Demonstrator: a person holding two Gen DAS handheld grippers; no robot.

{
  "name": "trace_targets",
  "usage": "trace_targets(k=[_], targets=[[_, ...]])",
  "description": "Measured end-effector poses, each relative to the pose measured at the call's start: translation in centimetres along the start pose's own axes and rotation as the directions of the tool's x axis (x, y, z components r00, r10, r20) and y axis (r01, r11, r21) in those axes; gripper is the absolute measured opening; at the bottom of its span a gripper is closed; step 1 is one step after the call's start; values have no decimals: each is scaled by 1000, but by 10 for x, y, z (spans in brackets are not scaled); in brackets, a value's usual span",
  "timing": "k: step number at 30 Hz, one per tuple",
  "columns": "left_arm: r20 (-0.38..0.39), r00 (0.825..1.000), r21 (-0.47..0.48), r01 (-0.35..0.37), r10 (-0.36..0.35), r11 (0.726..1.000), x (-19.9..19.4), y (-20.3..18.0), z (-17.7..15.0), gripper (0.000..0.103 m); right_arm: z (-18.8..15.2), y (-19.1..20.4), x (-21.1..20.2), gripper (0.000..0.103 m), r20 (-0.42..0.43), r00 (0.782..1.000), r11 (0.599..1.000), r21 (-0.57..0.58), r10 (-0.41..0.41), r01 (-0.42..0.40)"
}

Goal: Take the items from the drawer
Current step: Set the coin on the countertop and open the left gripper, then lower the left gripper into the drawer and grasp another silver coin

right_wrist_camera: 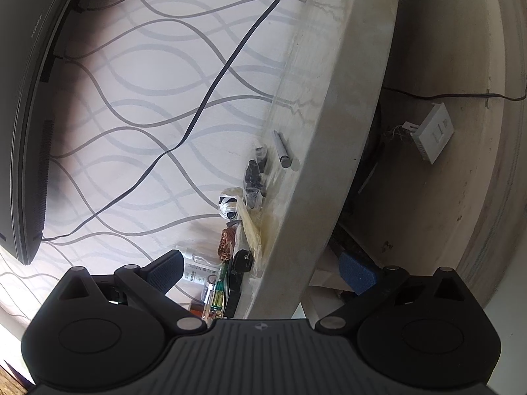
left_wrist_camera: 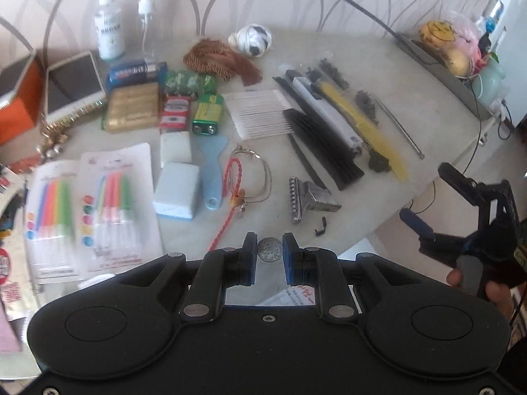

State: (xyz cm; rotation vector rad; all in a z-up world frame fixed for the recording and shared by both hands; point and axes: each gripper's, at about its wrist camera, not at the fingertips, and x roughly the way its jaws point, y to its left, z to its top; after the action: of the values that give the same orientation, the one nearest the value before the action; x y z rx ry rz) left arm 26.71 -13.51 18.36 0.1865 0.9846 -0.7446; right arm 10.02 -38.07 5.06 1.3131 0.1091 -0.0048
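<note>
Pale stone-look table (left_wrist_camera: 329, 46) against wavy grey-striped wallpaper, and honestly it's packed. Candle packs (left_wrist_camera: 112, 197) sit at the lower left of the left wrist view, with white foam blocks (left_wrist_camera: 178, 191) and a blue scraper (left_wrist_camera: 212, 171) mid-frame, batteries (left_wrist_camera: 207, 115) and spray bottles (left_wrist_camera: 110, 23) toward the upper left, and combs (left_wrist_camera: 332, 131) running diagonally at centre right. The only bare patch is the strip along the table's near edge at bottom centre, plus some toward the upper right.

My left gripper (left_wrist_camera: 269, 249) sits right at that near edge, pads pinched on a small silvery coin (left_wrist_camera: 269, 249) standing on edge between them.

My right gripper (left_wrist_camera: 441, 204) hangs off the table's right edge at the frame's right side, fingers spread wide with nothing in them. Its own view is tipped sideways: table edge (right_wrist_camera: 329, 151) down the middle, dark screen (right_wrist_camera: 29, 115) at far left, a wall socket (right_wrist_camera: 433, 131) hanging loose at right.
</note>
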Motion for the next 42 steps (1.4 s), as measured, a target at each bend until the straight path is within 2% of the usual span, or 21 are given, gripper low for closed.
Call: trace_targets(k=[3, 7, 11, 15, 17, 20, 23, 25, 29, 31, 34, 37, 39, 42], targets=[[4, 1000, -8, 3, -3, 1000, -5, 7, 0, 16, 0, 0, 0, 103, -2, 1000, 1000, 2, 3, -3], [21, 1000, -18, 7, -7, 1000, -24, 22, -9, 23, 0, -1, 1, 103, -5, 1000, 1000, 5, 6, -6], [36, 999, -16, 25, -24, 1000, -43, 26, -25, 25, 1, -1, 1, 103, -4, 1000, 1000, 8, 8, -8], [-48, 999, 47, 20, -18, 999, -58, 28, -53, 30, 0, -2, -1, 103, 2, 1000, 1000, 11, 6, -6], [-115, 993, 54, 8, -2, 998, -61, 32, -71, 31, -1, -2, -1, 103, 1, 1000, 1000, 8, 5, -5], [-258, 964, -29, -69, 59, 997, -49, 51, -105, 32, -2, 0, 0, 103, -7, 1000, 1000, -2, 0, 0], [-356, 927, -106, -160, 113, 981, -36, 71, -129, 32, -3, 1, 2, 103, -16, 1000, 1000, -11, -3, 3], [-422, 895, -151, -224, 142, 963, -27, 85, -145, 32, -3, 1, 1, 103, -14, 1000, 1000, -14, -5, 5], [-546, 819, -228, -347, 175, 910, -9, 111, -176, 32, -3, 1, -1, 103, -7, 1000, 1000, -17, -14, 13], [-578, 802, -283, -368, 148, 886, -3, 118, -180, 32, -3, 1, -1, 103, -5, 1000, 1000, -19, -15, 15], [-609, 786, -370, -404, 110, 836, 0, 128, -188, 32, -3, 2, -2, 103, -3, 1000, 1000, -18, -12, 12], [-620, 779, -435, -437, 90, 787, 3, 132, -194, 32, -3, 1, -1, 103, -4, 1000, 1000, -13, -11, 11], [-620, 780, -461, -452, 87, 764, 5, 133, -196, 33, -3, 1, -1, 103, -7, 1000, 1000, -10, -9, 9], [-617, 781, -472, -468, 99, 748, 8, 130, -195, 46, -3, 0, -1, 103, -9, 1000, 1000, -4, -5, 5]])
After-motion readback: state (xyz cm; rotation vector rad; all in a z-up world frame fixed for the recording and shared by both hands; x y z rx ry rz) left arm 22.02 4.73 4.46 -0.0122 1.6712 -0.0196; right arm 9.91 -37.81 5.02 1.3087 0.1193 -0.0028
